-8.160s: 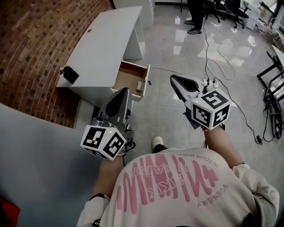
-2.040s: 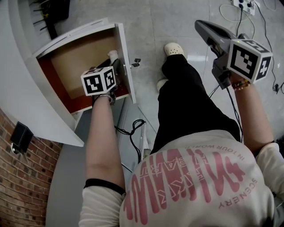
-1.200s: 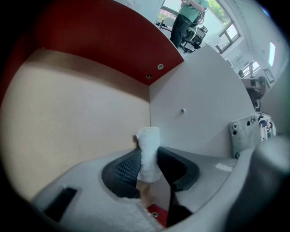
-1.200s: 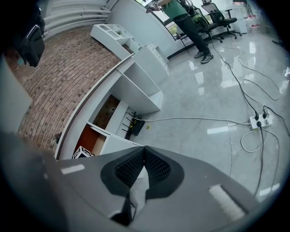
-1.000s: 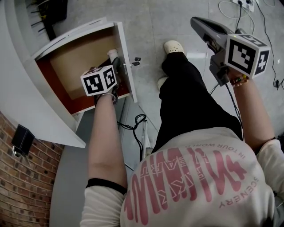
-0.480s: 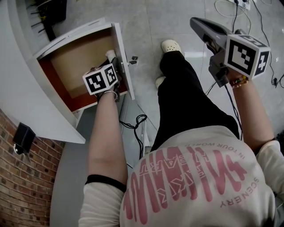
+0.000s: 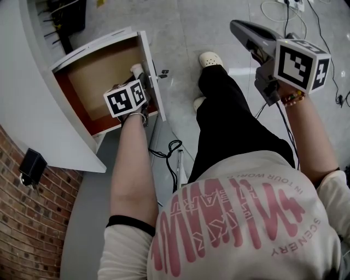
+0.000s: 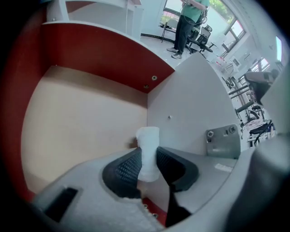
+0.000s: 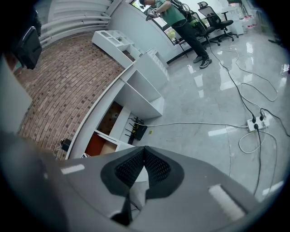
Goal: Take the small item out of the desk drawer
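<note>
Grey glossy floor tiles [image 7: 183, 33] fill the middle and top of the head view. Brick wall [image 7: 24, 235] at lower left.

Nearest: the person's pale shirt [image 7: 246, 229] with pink print, upside down to the camera. Readable parts: "SCENERY" and "IN TOUR WORL". The large pink letters I cannot read. Beyond it, black trousers [image 7: 229, 120] and a white shoe [image 7: 210, 59].

Left claw [image 7: 139, 76] points down into the open drawer [image 7: 146, 54], upper left of frame. The drawer's white front panel [image 8: 195, 104] stands just beside it, on its right in frame. Its pads pinch the small white item [image 8: 148, 147], whose far end juts past the fingertips. Whether that end touches the tan drawer floor [image 8: 77, 122]: cannot tell. The tan floor lies open to the left of the claw, bounded by a red side wall [image 8: 99, 50]. A metal bracket [image 8: 222, 141] is screwed to the panel, right of the claw.

Right claw [image 7: 240, 28], upper right, hangs in the air over the tiles, well apart from the drawer. Its jaws are pressed together with nothing between them.

White table [image 7: 22, 71] overhangs the drawer's rear edge. A black box [image 7: 31, 163] sits at the table's lower edge. A black cable [image 7: 164, 156] lies on the floor below the drawer front.

Far: power strip [image 9: 256, 121] with white cables, office chairs [image 9: 213, 13], a standing person [image 9: 174, 16].

Cube markers: black-and-white squares, no lettering.
</note>
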